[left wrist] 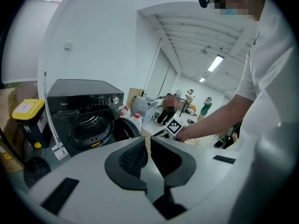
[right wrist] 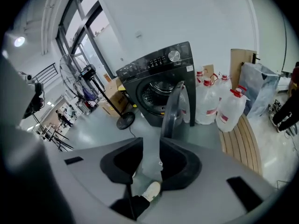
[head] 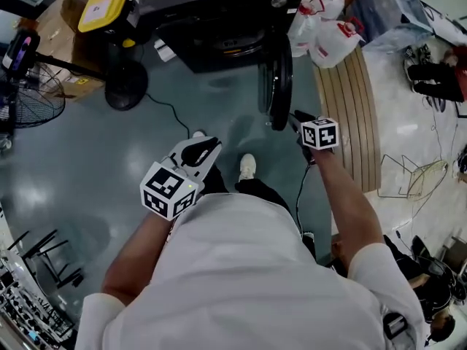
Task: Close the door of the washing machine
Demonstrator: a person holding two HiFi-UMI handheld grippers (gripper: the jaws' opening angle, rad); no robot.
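Observation:
A dark front-loading washing machine (head: 219,28) stands at the far end of the floor, and its round door (head: 278,86) is swung wide open toward me, seen edge-on. My right gripper (head: 295,119) sits just to the right of the door's near edge; I cannot tell whether it touches. In the right gripper view the door (right wrist: 174,108) stands straight ahead of the right gripper (right wrist: 151,146), whose jaws are open and empty. My left gripper (head: 204,146) hangs lower left over the floor. It (left wrist: 147,143) has a narrow empty gap and faces the machine (left wrist: 86,111).
A standing fan (head: 22,100) and its round base (head: 125,86) are on the left, with a cable (head: 171,111) trailing across the floor. A yellow-lidded bin (head: 102,6) stands by the machine. Water jugs (head: 332,39) and a slatted wooden bench (head: 357,115) lie right of the door.

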